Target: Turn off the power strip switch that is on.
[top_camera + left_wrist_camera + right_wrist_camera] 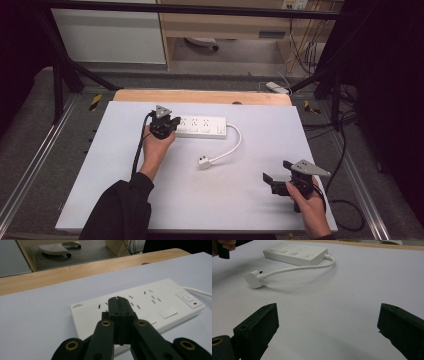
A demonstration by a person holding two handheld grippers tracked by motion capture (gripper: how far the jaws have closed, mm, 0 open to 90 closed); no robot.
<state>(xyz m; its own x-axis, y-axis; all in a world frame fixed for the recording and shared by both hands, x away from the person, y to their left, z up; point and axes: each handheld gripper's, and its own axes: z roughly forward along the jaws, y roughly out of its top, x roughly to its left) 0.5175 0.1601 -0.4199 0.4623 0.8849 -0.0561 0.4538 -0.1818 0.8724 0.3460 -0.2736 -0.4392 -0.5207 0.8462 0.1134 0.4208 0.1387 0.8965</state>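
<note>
A white power strip (202,126) lies flat toward the far side of the tabletop (240,200); its short cable curls back to a white plug (204,162) resting near the middle. The left gripper (165,124) sits at the strip's left end, jaws pressed together with nothing between them. The left gripper view brings out the socket slots, a switch (188,298) and a small red light (194,303). The right gripper (274,181), well apart near the front right corner, has its jaws spread wide over bare tabletop.

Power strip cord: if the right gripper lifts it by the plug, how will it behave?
The cord lies in a loose curve, so it probably flexes and droops. The plug looks small and light. The power strip looks bulkier, so it likely stays flat until the cord tightens.
</note>
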